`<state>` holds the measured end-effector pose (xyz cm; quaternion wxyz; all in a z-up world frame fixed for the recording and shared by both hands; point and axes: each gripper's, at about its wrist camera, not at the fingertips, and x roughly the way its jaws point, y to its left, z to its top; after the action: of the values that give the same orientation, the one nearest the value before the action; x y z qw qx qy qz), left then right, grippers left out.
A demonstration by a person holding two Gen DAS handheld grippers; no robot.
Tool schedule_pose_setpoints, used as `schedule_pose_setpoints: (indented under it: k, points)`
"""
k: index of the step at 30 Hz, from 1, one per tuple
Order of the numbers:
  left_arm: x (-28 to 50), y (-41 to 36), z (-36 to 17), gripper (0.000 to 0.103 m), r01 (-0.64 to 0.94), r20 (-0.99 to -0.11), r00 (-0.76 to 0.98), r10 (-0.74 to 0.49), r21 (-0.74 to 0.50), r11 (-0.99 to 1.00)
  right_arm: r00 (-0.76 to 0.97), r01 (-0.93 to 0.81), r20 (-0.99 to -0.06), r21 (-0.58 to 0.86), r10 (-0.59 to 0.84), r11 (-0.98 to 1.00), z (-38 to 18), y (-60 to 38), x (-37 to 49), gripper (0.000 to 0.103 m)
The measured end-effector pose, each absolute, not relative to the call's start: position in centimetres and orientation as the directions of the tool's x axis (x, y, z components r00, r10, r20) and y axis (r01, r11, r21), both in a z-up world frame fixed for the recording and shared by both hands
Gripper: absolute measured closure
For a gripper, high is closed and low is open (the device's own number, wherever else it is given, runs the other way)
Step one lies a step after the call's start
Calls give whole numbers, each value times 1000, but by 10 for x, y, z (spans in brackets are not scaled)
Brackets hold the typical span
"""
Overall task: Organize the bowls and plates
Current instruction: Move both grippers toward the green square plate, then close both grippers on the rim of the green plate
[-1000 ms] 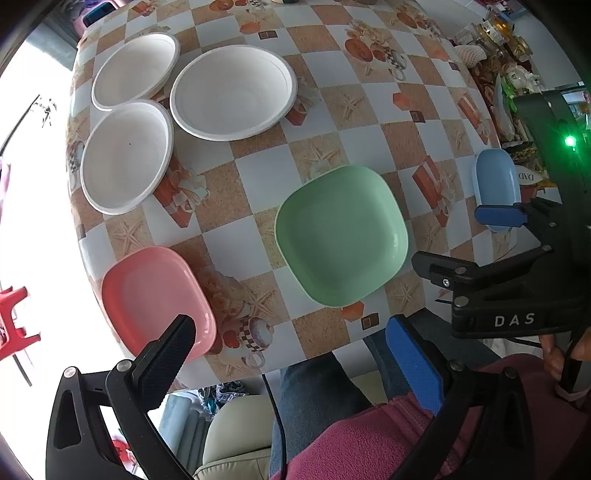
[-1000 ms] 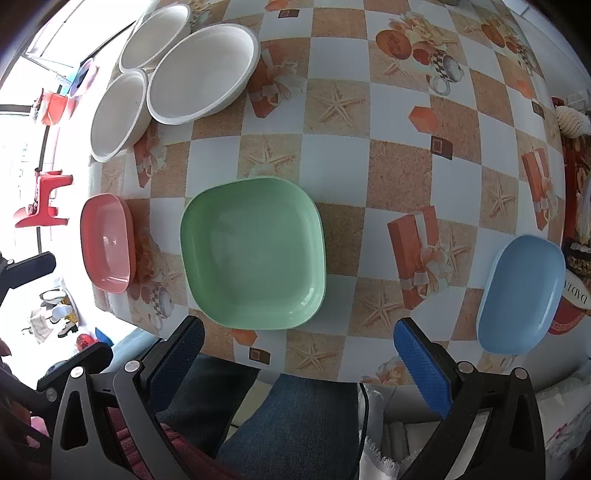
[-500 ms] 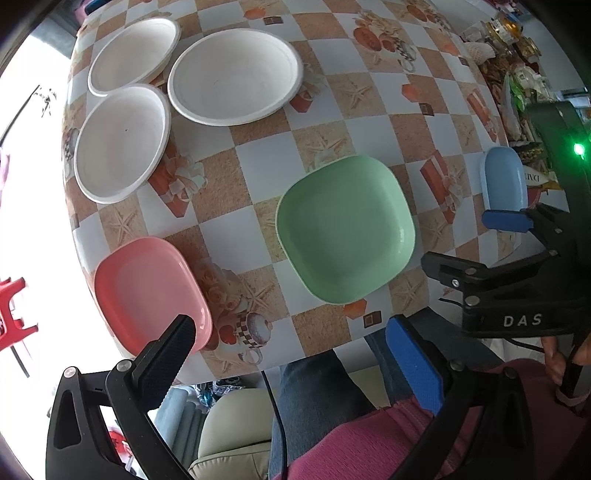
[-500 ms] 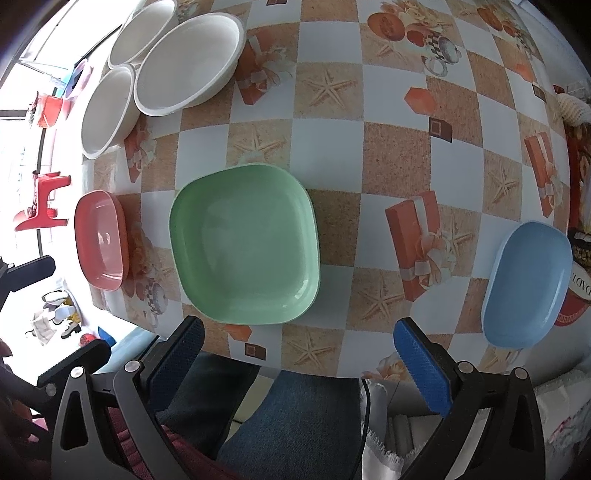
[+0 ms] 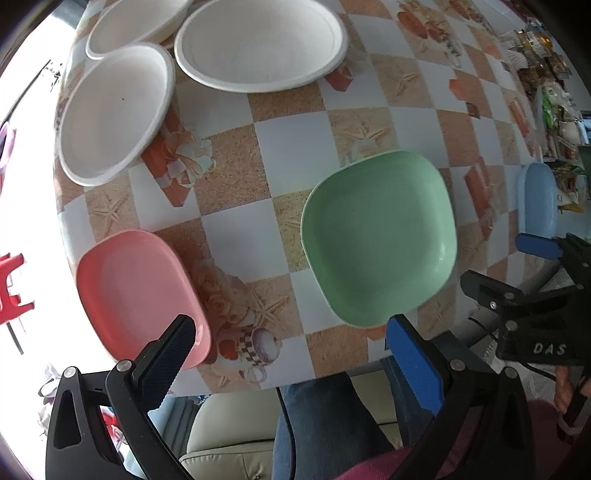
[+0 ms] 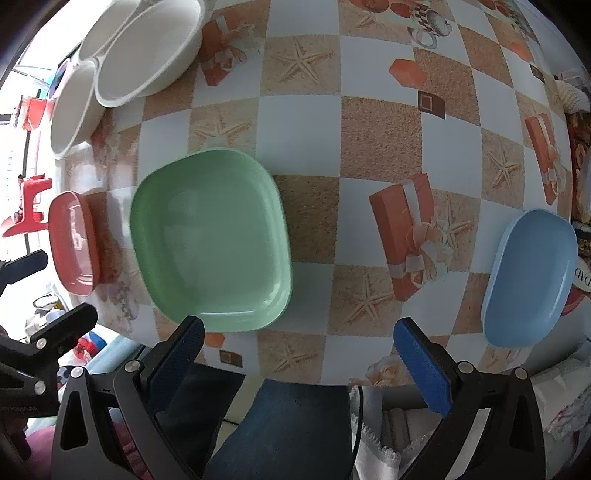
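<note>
Green plate [image 5: 378,238]: square with rounded corners, lay flat near the bench's near edge, between the pink and blue plates, apart from both.
Pink plate [image 5: 138,295]: lay at the near left corner of the bench; the left tongs' dark pad [image 5: 168,356] overlapped its near rim in the left wrist view, contact unclear.
Blue plate [image 6: 530,277]: lay at the near right edge of the bench, well apart from the green plate.
White plates: three round ones grouped at the far left; the largest [image 5: 260,42] sat nearest the middle, a second [image 5: 112,112] just left of it, a third [image 5: 136,24] behind, rims close or overlapping.
Left tongs [image 5: 291,365]: spread wide, holding nothing, hovering over the near edge.
Right tongs [image 6: 299,362]: spread wide, holding nothing, left pad [image 6: 181,356] just at the green plate's near rim.
Bench [image 6: 380,144]: covered in a checked cloth with starfish and gift-box prints.
Person: blue-jeaned legs [image 6: 288,424] showed below the near edge.
</note>
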<state>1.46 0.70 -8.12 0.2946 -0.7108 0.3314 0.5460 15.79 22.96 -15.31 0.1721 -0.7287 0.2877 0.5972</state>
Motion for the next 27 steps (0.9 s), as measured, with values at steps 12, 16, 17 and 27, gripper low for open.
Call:
schedule_pose_setpoints:
  k: [12,16,17,27]
  points:
    - [19,12,-114,0,-756,-972,199,-129,-68,-651,162,-622,-966,57,-200,-781,-184,238,154,0]
    - [18,15,-128,0,-748,-977,175,-122,-51,-662,152,-618,-967,67,-203,-783,-189,245,148,0]
    - [18,15,-131,0,-746,-978,166,-127,-40,-664,150,-615,-969,63,-196,-786,-190,246,145,0]
    - [12,15,-162,0,-696,-981,135,-140,7,-718,138,-570,-980,38,-142,-821,-205,258,118,0]
